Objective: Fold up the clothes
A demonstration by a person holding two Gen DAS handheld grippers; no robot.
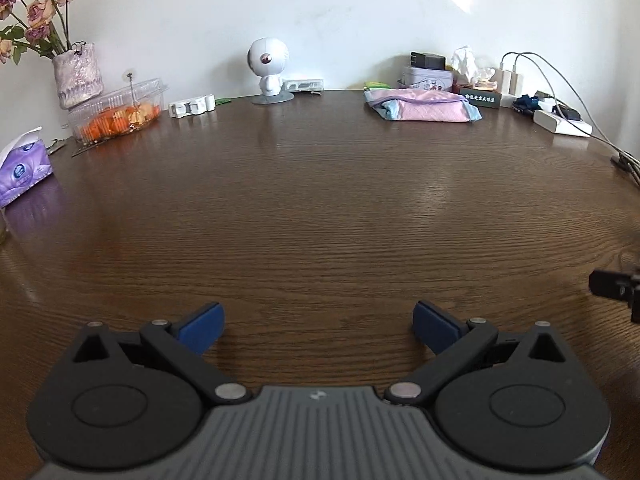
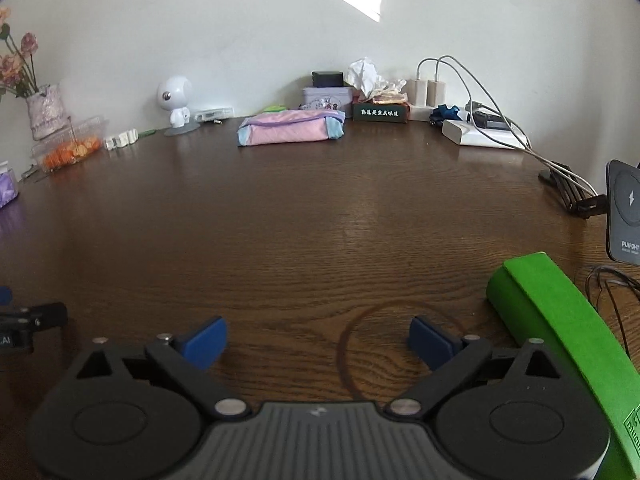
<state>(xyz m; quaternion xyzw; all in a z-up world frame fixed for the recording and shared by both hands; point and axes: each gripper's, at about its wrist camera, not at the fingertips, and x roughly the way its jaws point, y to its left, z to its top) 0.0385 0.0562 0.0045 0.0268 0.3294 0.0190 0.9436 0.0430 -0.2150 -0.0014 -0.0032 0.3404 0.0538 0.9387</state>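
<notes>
A folded pink garment with light blue edges (image 1: 422, 107) lies at the far side of the dark wooden table (image 1: 320, 208), right of centre; the right wrist view shows the same folded garment (image 2: 290, 130) far ahead. My left gripper (image 1: 318, 326) hangs over bare wood near the front, jaws wide open, nothing between the blue pads. My right gripper (image 2: 318, 342) is likewise open and empty above the wood. Part of the right gripper (image 1: 616, 286) shows at the right edge of the left wrist view, and part of the left gripper (image 2: 32, 324) at the left edge of the right wrist view.
Along the back wall stand a vase of dried roses (image 1: 76, 74), a clear box of orange food (image 1: 120, 114), a white robot figure (image 1: 268, 68), a tin (image 1: 428, 78), chargers and cables (image 1: 560, 112). A purple tissue pack (image 1: 24, 168) sits left. A green box (image 2: 560, 328) lies beside the right gripper.
</notes>
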